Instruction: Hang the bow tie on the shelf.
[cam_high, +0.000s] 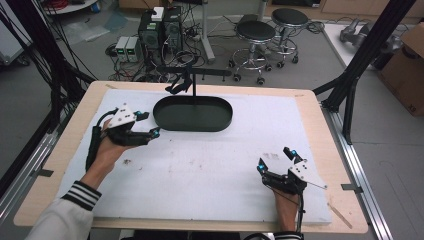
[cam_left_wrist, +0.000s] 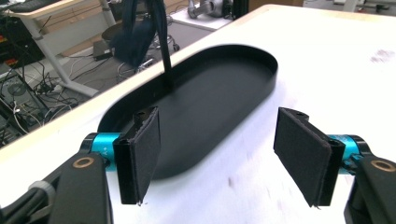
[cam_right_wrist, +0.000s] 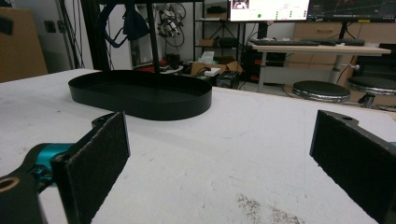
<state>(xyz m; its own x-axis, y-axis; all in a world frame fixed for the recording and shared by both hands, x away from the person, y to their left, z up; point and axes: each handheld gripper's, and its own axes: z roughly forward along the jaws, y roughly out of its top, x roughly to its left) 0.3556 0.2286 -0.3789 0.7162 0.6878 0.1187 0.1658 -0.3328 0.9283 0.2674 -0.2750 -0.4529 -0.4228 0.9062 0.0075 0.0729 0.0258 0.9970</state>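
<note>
Your left gripper (cam_high: 146, 125) sat at the left of the table, jaws wide apart and holding nothing. It was just beside the left end of the black oval tray (cam_high: 192, 114), not touching as far as I could tell. In the left gripper view the tray (cam_left_wrist: 219, 93) lay straight ahead between the pads (cam_left_wrist: 144, 149) and slightly beyond them, so the coming move turned on that short gap: tray to the right and a bit far of the left jaws. The tray's long axis ran left to right across the table. Left hand (cam_high: 107, 150) was clearly the nearer one.

Tray itself: matte black, low straight wall, rounded ends, flat floor, empty apart from a thin black post (cam_high: 194, 85) rising from its far side. The post carried a crossbar with a dark strap-like item (cam_high: 179, 85) hanging at the left; what it was I couldn't tell.

Your right gripper (cam_high: 275, 159) rested near the right front of the white mat (cam_high: 210, 170), jaws also spread, empty, well apart from the tray. In the right gripper view the tray (cam_right_wrist: 140, 95) lay far off to the left.
</note>
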